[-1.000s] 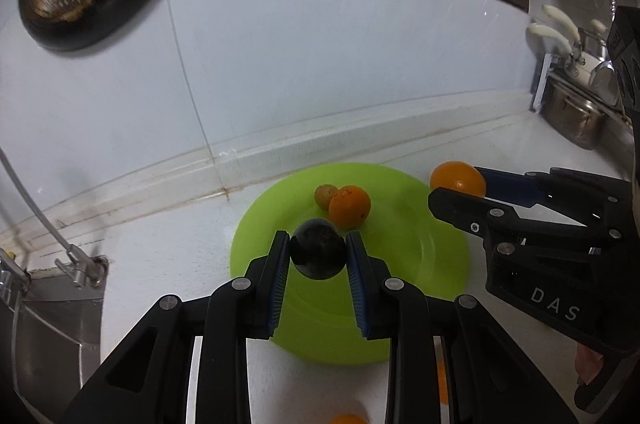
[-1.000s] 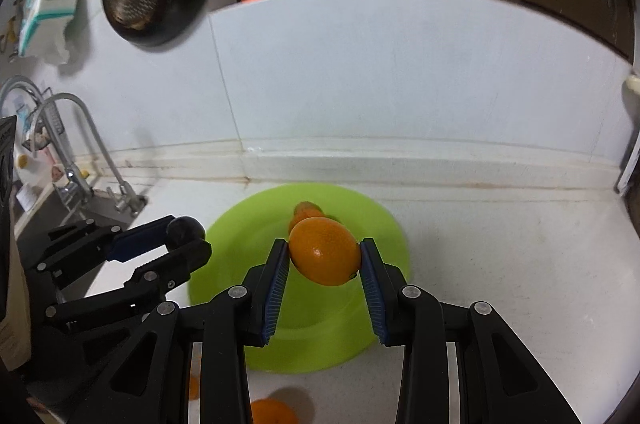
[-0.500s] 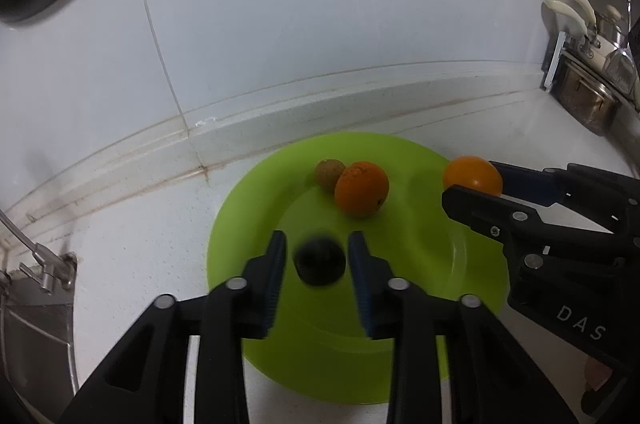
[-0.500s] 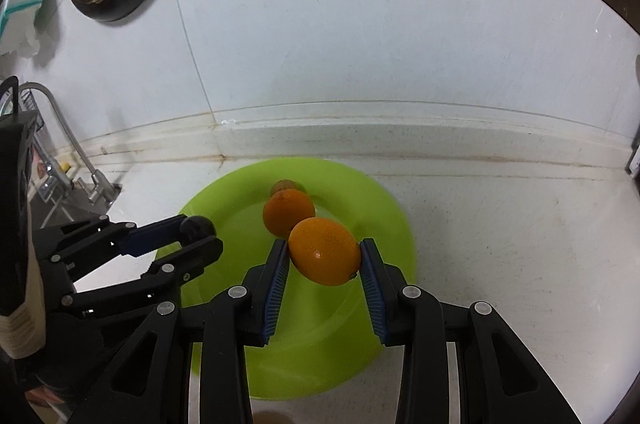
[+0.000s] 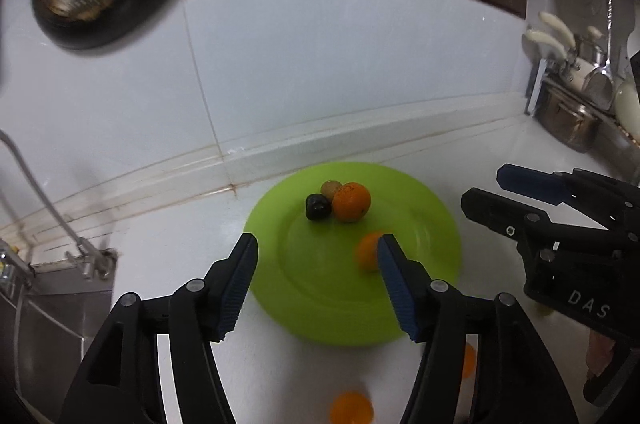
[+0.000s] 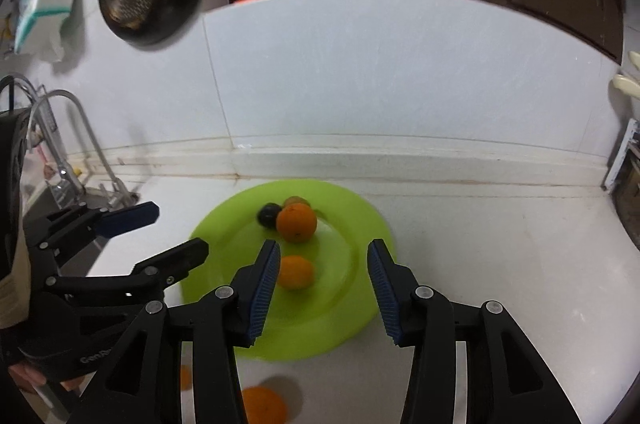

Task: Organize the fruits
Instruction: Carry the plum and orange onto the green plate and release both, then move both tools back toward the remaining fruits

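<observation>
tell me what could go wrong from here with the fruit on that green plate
1. The orange just let go by the opening right gripper looks blurred, so it may roll toward the green plate's shallow rim.
2. The dark fruit leans against another orange; a bump could scatter both.
3. The left gripper, jaws opening and empty, hangs low over the plate and might clip it while pulling away.

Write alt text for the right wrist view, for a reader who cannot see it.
A green plate on a white counter holds four fruits: two oranges, a dark fruit and a small brownish fruit. The right gripper hangs over it, jaws opening and empty; the left gripper is beside it, also empty.
</observation>
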Demonstrator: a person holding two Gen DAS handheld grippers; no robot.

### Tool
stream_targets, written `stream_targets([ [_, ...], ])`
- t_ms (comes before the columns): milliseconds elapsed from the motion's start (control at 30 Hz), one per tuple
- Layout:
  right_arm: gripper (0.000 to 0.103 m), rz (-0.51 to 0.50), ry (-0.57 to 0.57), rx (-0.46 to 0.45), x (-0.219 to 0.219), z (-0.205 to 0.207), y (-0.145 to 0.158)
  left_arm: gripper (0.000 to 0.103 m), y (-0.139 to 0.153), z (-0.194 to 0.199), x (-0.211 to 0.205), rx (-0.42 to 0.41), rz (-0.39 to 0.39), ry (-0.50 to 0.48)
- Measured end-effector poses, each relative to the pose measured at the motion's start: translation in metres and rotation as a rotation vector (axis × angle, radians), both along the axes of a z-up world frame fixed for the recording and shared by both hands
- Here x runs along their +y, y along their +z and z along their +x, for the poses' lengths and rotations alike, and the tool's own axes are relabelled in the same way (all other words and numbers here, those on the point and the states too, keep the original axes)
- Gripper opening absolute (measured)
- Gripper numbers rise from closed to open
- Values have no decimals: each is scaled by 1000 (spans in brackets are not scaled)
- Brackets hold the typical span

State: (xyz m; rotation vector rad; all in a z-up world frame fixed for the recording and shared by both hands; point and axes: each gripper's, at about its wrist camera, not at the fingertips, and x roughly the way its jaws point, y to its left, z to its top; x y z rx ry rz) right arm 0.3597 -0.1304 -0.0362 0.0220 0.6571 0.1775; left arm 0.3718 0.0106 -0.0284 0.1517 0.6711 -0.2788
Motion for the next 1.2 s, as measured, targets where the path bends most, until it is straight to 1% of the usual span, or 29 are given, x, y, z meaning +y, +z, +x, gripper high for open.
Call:
stream_targets([
  [33,47,3,2,-11,-1,-7,4,65,5,-8,2,-8,-10,0],
  [167,47,9,7,-41,-3,-29,17,68,19,-31,6,-32,-32,3],
  [233,47,6,14,-56,-4,-42,24,71,24,-45,7,-49,-32,4],
  [300,49,0,16,-67,-3,-53,29,71,26,-58,9,-61,-29,2],
  [500,49,-5,27,-88,-4,-85,36,71,26,-91,10,-80,-16,-21],
  [667,49,-38,32,-97,0,-109,34,71,20,-117,10,-102,21,-37],
  [900,49,-69,49,-79,4,-135,27,71,7,-137,6,-83,32,-78],
  [1200,49,-85,62,6,3,-152,0,71,-21,-148,-3,-58,78,-116],
])
